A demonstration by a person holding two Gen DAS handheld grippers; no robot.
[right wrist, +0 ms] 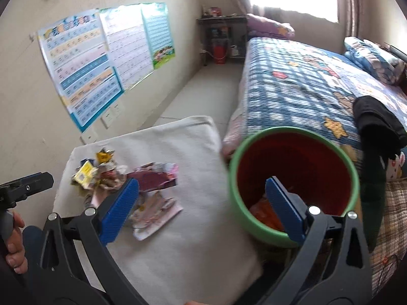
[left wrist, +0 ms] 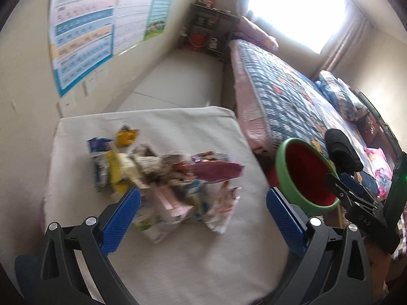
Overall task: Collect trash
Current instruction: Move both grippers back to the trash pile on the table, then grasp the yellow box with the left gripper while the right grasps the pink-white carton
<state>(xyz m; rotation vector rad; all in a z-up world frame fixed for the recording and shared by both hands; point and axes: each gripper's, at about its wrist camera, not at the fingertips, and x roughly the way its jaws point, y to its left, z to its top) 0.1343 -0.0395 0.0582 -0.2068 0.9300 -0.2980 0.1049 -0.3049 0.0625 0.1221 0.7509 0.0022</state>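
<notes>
Hovering fingers: the left gripper (left wrist: pixel 203 213) hangs spread wide over the heap, blue pads apart and grasping nothing; the right gripper (right wrist: pixel 202 207) is likewise released and empty, one finger (right wrist: pixel 285 208) over the bucket's mouth, the other over the surface.
Trash: a loose pile of wrappers (left wrist: pixel 165 178) and torn packets lies on the pale cloth-covered surface (left wrist: pixel 178 259), toward its far left part; a pink packet (right wrist: pixel 157 211) lies nearest the right gripper.
Bucket: a red bucket with a green rim (right wrist: pixel 295 178) stands just beside the surface's right edge, between it and the bed (right wrist: pixel 300 86); something orange already lies at its bottom.
Risk: the wrappers are thin, flat and overlapping, so a closing pinch may slip off, or lift several at once and shed some on the way across, likely into the gap by the bucket.
Risk two: both views are smeared, which suggests fast motion; a hasty reach could push the pile instead of gripping it.
Surroundings: posters (right wrist: pixel 101 58) on the wall, a dark shelf (right wrist: pixel 223 40) at the far end, a black garment (right wrist: pixel 376 119) on the bed.
Obstruction: nothing stands between pile and bucket except the rim itself.
</notes>
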